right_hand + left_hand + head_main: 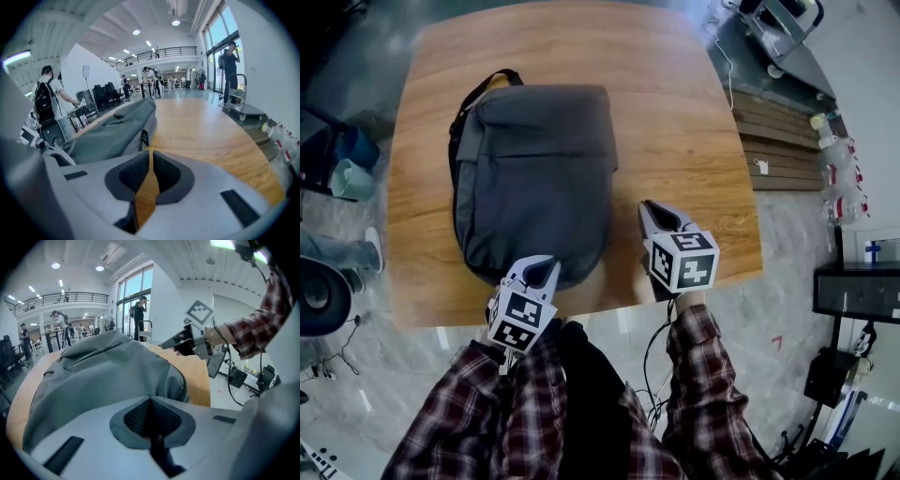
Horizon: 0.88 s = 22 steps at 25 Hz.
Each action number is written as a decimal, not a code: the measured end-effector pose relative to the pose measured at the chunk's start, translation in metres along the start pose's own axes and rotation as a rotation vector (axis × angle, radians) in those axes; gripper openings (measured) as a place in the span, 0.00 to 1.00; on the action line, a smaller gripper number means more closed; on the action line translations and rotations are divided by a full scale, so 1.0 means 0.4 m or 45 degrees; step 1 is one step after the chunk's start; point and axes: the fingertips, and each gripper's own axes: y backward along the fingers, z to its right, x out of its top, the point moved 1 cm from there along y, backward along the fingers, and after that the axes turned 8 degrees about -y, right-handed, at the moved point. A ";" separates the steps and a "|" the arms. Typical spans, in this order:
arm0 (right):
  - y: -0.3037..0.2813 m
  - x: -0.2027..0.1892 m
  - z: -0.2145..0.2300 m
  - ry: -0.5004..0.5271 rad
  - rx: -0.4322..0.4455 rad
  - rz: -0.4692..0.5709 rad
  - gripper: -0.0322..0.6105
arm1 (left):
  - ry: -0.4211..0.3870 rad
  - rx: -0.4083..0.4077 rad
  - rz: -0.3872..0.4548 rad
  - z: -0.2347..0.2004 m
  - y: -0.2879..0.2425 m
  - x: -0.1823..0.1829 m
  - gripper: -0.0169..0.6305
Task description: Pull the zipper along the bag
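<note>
A grey backpack lies flat on the wooden table, its black strap at the far left corner. My left gripper is at the bag's near edge, jaws shut, with nothing visible between them. In the left gripper view the bag fills the space just beyond the left gripper, and a seam line runs across its top. My right gripper hovers over bare wood to the right of the bag, jaws closed to a thin slit and empty. In the right gripper view the bag lies left of the right gripper.
The table's near edge is just beneath both grippers. Wooden steps stand on the floor to the right, and a dark stool to the left. Several people and a trolley are far off in the hall.
</note>
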 end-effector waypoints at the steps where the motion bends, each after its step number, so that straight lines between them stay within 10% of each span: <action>1: 0.032 0.017 -0.014 -0.035 0.023 0.048 0.10 | 0.052 -0.002 0.024 -0.006 0.001 0.024 0.04; 9: 0.306 0.172 -0.247 0.009 0.190 0.415 0.10 | 0.329 0.077 0.528 -0.024 0.224 0.406 0.04; 22: 0.559 0.267 -0.385 0.198 0.130 0.730 0.10 | -0.021 0.268 0.845 0.081 0.498 0.674 0.04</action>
